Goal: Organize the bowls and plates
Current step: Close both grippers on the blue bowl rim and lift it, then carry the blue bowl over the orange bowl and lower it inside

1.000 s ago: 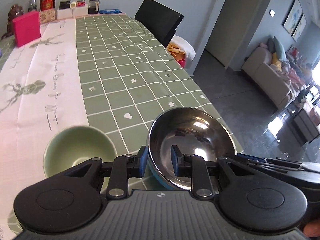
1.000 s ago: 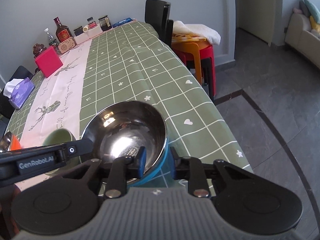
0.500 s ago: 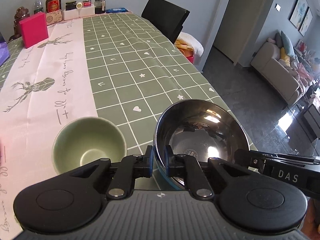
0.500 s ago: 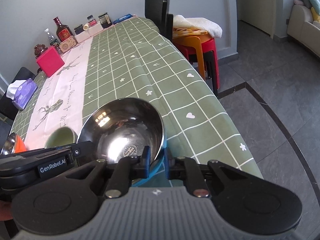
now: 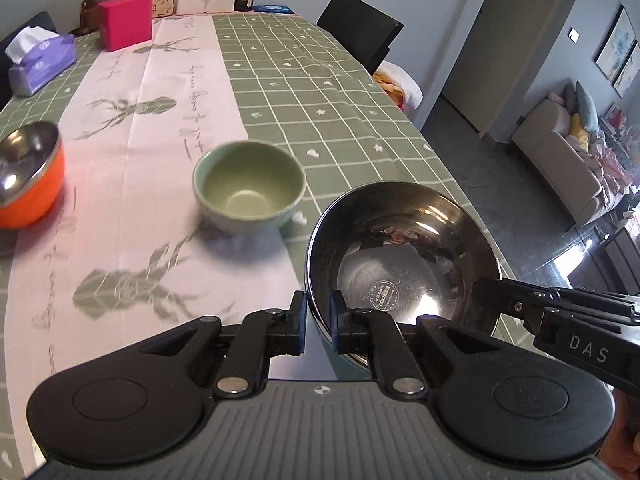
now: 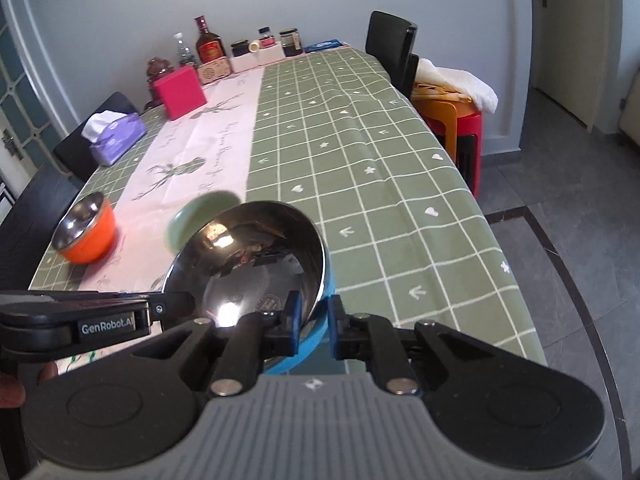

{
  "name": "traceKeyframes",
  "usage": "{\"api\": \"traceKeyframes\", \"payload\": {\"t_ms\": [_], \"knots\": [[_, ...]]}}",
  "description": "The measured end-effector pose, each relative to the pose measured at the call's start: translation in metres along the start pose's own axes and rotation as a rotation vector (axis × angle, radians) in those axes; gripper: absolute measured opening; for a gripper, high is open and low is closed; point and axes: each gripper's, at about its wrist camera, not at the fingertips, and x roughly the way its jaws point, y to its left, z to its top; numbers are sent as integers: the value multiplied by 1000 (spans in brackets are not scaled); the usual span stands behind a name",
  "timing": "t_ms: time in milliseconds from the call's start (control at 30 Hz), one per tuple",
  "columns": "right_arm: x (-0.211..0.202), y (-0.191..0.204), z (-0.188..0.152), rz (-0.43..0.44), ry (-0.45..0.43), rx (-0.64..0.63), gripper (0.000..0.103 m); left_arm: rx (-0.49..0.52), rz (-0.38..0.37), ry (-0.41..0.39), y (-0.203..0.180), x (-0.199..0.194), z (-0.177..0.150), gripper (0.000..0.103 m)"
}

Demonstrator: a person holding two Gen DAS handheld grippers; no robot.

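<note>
A steel bowl with a blue outside (image 5: 404, 256) (image 6: 256, 260) is held above the near right of the table, tilted. My left gripper (image 5: 318, 324) is shut on its near left rim. My right gripper (image 6: 312, 322) is shut on its near right rim. A green ceramic bowl (image 5: 250, 188) stands on the table just beyond it; in the right wrist view the green bowl (image 6: 192, 216) is partly hidden behind the steel one. An orange bowl with a steel inside (image 5: 28, 184) (image 6: 86, 232) stands at the left.
The table (image 5: 320, 92) has a green checked cloth and a pink runner. A purple tissue box (image 5: 40, 60), a pink box (image 5: 126, 26) and bottles and jars (image 6: 208, 46) stand at the far end. A black chair (image 6: 394, 50) and stacked stools (image 6: 452, 120) stand at the right.
Both grippers have closed on the steel bowl's rim and lifted it off the table, moving up and left. The orange bowl and tissue box have come into view.
</note>
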Motion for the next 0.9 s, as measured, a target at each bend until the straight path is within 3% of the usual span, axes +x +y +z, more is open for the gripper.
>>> {"api": "traceKeyframes", "payload": {"t_ms": [267,433,900], "knots": [[-13,-6,-38,51,59,45,11,-56,-30,64,6,-16,-32,13],[-17,1,-43,11,42,-7,11,-85,-50,116,7,-11,-45,14],[-5,2,-47,-38,95,-52,10,-59,-47,106,1,-11,-47,17]]}}
